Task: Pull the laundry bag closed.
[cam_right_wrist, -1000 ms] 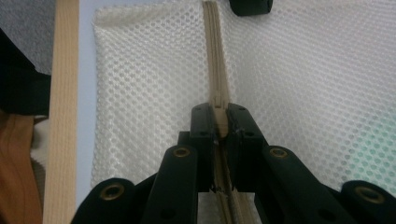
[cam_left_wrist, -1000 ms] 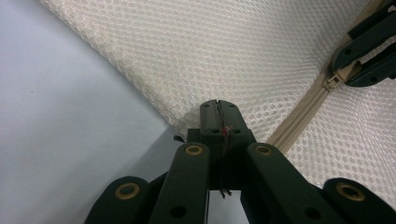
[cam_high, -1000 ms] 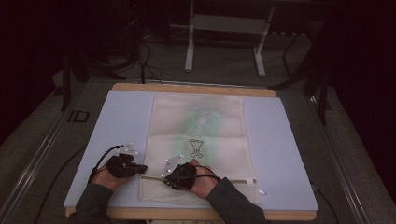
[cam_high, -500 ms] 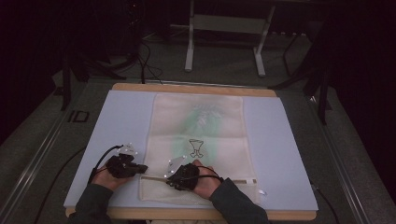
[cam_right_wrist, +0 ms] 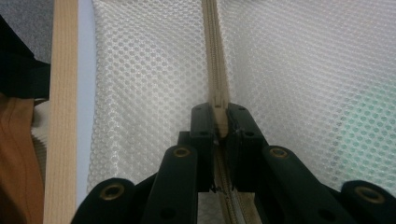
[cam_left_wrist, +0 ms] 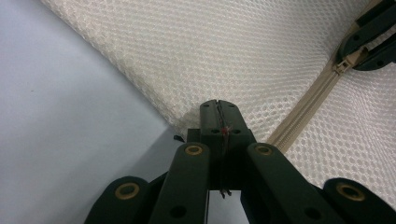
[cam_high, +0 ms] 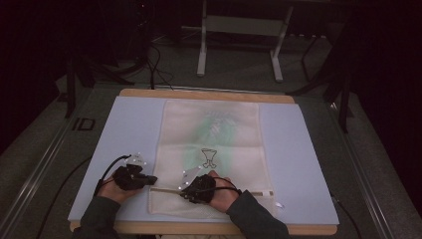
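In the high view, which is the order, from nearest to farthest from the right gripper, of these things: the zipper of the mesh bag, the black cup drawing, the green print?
Seen from the right gripper:
1. The zipper: between its jaws, running across the near end of the mesh bag.
2. The black cup drawing: just beyond it, mid-bag.
3. The green print: farthest, toward the bag's far end.

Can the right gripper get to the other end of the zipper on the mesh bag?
Probably yes: the right gripper is shut on the zipper pull, and the zipper looks bare toward the mesh bag's right edge.
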Motion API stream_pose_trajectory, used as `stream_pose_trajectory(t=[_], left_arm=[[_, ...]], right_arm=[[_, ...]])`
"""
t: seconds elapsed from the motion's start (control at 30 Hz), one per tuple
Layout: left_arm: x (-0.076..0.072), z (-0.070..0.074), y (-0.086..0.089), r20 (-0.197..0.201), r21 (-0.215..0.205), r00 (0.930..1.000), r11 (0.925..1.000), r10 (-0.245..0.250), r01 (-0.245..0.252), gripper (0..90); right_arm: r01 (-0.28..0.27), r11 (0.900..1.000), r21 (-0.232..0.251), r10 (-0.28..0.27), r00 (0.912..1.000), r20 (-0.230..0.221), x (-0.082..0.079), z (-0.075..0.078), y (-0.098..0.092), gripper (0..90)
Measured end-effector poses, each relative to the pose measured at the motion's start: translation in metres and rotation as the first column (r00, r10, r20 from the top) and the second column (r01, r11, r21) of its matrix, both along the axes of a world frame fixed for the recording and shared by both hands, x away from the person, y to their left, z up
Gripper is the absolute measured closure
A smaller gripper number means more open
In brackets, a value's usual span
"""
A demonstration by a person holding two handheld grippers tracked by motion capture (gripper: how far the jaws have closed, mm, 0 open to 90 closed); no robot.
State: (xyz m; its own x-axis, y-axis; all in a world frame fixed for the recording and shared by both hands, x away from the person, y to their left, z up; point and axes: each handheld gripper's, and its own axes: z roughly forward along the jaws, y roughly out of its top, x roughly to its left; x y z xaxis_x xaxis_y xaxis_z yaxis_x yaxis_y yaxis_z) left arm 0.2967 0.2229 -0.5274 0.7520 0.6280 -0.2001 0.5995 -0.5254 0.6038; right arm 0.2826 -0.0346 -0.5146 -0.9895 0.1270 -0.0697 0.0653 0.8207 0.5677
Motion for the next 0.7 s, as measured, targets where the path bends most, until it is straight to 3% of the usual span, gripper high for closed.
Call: stream_pose_trajectory(t=[0.7], left_arm=[[0.0, 0.0, 0.001, -0.004, -0.006, 1.0, 1.0, 0.0, 0.0, 90.0]], right_arm=[[0.005, 1.0, -0.011, -0.005, 1.0, 0.004, -0.001, 0.003, -0.011, 82.2]])
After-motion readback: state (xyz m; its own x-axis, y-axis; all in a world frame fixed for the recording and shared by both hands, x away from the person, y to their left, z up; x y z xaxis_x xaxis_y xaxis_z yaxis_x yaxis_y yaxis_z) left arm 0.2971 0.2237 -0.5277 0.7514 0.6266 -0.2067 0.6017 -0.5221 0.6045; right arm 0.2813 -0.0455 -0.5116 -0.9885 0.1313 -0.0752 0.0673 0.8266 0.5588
